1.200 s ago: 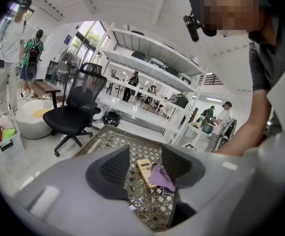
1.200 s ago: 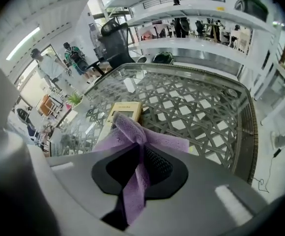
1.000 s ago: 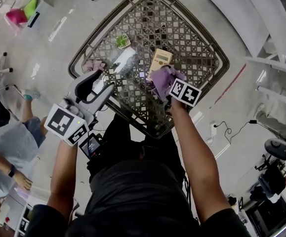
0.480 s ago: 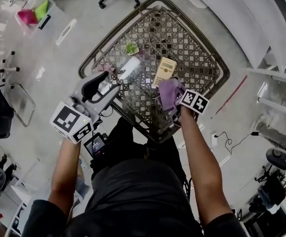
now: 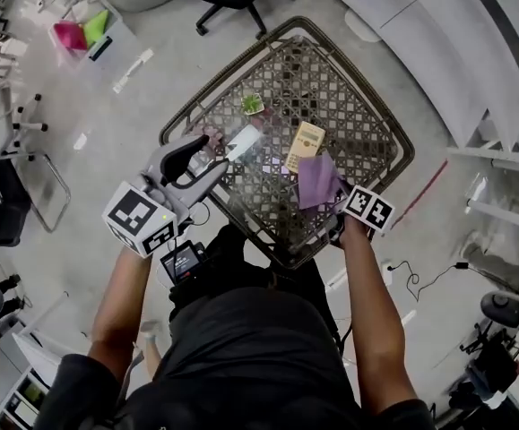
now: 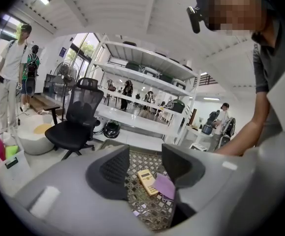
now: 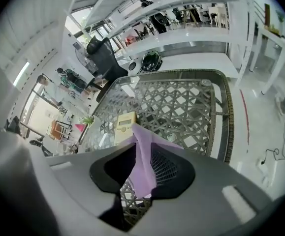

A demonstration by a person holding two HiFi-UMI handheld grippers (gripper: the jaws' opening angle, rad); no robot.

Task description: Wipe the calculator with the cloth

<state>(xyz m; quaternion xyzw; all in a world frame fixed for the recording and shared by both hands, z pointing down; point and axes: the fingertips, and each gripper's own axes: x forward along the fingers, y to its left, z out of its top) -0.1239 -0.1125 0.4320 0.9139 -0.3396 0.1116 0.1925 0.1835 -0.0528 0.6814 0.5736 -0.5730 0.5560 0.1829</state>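
One calculator (image 5: pixel 305 146) is seen lying flat on the glass top of the woven lattice table (image 5: pixel 353 106), towards the middle of it. It is a pale yellow, oblong calculator, with a small display window at its far end and rows of keys below that. One cloth (image 5: pixel 316 182) is counted, thin and lilac; it is found just beside the calculator's near end, on the person's right, and whether the two touch cannot be told. Two grippers are held over the near half of the table, one in each hand. The jaws of the right gripper (image 7: pixel 141 151) have just been opening and are parted a little. The upper fold of the cloth is stood between them and laid against one pad, while a dark gap is left at the other pad, so the cloth is not pinched. The jaws of the left gripper (image 6: pixel 144 156) are held well apart with nothing between them, and the calculator and cloth are seen far off through the gap. One small green plant (image 5: pixel 252 104) and one flat white object (image 5: pixel 241 141) are also placed on the table, left of the calculator.
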